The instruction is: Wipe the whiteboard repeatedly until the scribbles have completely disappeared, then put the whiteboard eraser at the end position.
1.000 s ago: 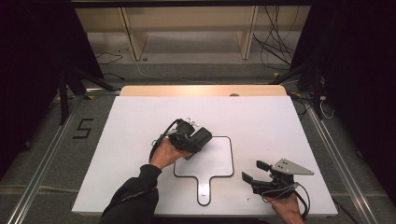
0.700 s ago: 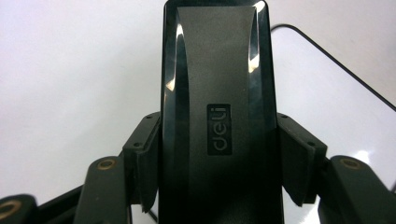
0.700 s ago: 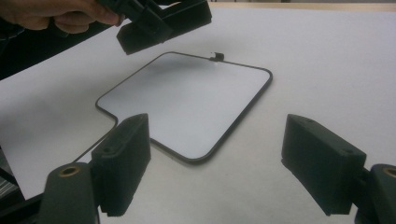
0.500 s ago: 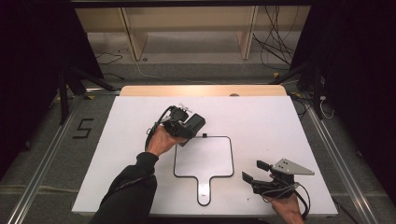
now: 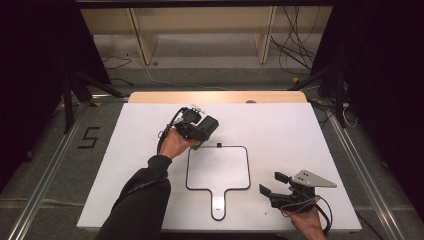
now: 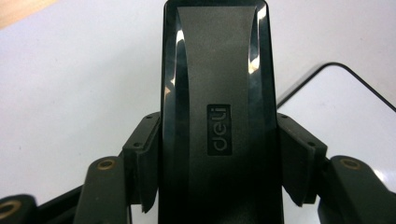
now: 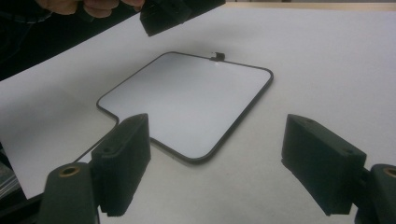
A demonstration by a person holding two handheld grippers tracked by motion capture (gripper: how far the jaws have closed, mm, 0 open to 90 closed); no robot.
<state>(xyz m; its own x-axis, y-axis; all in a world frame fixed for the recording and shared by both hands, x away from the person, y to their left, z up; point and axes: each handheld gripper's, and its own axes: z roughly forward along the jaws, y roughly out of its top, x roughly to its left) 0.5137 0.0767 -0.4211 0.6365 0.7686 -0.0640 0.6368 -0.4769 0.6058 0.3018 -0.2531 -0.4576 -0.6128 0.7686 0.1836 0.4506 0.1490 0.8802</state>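
Observation:
A black block marked "deli" (image 6: 219, 116), likely a board eraser, is clamped between the pads of my left gripper (image 6: 222, 158). In the high view that gripper (image 5: 200, 127) hovers with the black block (image 5: 210, 124) just beyond the far left corner of a small paddle-shaped whiteboard (image 5: 218, 167), which lies flat on the table with its handle toward me. My right gripper (image 5: 272, 183) rests near the front right, open, nothing between its jaws. From the right gripper view (image 7: 229, 163) the whiteboard (image 7: 187, 102) lies ahead and the black block (image 7: 173, 14) hangs over its far side.
The white table top (image 5: 280, 125) has a wooden strip (image 5: 215, 96) along its far edge. A small black clip (image 5: 218, 145) sits on the whiteboard's far rim. Cables and shelf legs lie on the floor beyond.
My left hand has carried the black block away from the whiteboard's far left corner, toward the far side of the table and slightly up. The right gripper has stayed put.

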